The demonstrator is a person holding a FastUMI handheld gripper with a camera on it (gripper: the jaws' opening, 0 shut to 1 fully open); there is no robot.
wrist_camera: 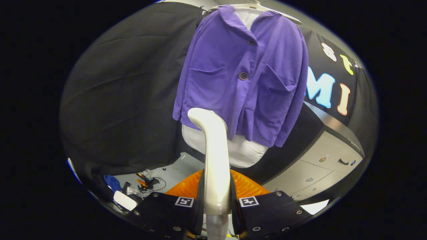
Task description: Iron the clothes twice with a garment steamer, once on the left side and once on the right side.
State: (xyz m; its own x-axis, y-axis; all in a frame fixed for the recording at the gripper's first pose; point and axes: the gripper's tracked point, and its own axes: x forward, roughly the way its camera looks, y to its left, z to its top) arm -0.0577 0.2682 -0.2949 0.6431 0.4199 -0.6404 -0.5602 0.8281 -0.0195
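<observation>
The claw (217, 200) clamps the cream plastic garment steamer (213, 156) at centre frame; the purple buttoned jacket (233, 76) hanging above could bunch if pressed hard.

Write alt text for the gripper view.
The hand-held gripper is shut on a white steamer, whose head rises toward a purple jacket. The jacket hangs on a hanger against black cloth.

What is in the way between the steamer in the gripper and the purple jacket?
Nothing visible. The gripper is shut on the white steamer, whose head rises just ahead of the fingers toward the purple jacket on its hanger. Whether the head touches the cloth cannot be told.
</observation>
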